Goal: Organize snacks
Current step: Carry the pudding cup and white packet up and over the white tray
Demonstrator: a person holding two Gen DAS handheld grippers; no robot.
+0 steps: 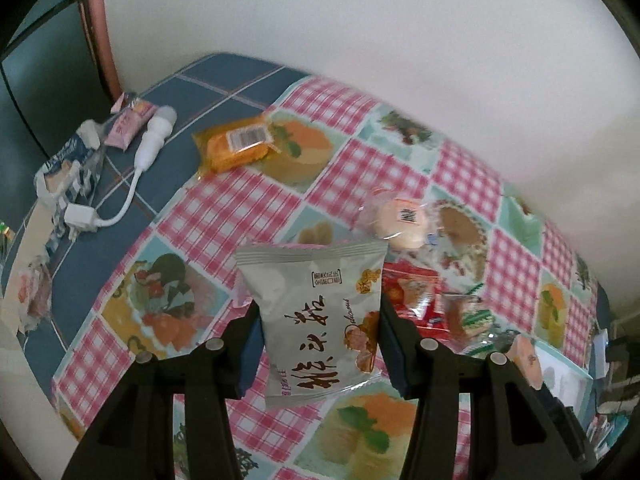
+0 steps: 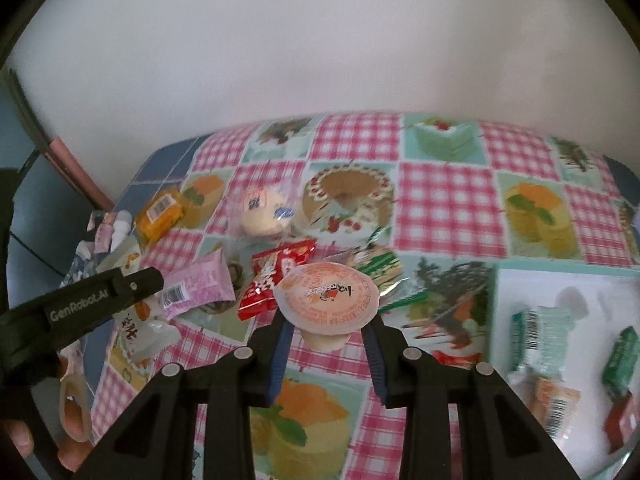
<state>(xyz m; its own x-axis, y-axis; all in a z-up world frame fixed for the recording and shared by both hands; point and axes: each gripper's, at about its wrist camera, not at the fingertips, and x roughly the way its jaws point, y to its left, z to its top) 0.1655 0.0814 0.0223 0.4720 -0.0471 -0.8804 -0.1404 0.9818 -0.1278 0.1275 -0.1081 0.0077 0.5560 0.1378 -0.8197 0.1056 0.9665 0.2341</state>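
Silver snack packet (image 1: 316, 320) hangs clamped in the left gripper (image 1: 318, 344) above the checked tablecloth (image 1: 224, 208); the right gripper (image 2: 328, 340) pinches a jelly cup (image 2: 328, 300). Carrying both level toward the white tray (image 2: 592, 292) looks wisest.

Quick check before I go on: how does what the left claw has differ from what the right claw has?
The left claw grips a flat silver-grey snack packet with dark brush lettering; the right claw grips a round jelly cup with an orange printed foil lid. The packet is a thin, soft sachet pinched at its side edges; the cup is a rigid tub clasped below its rim. The packet stands on end; the cup sits lid-up. Both are sealed and held above the tablecloth.
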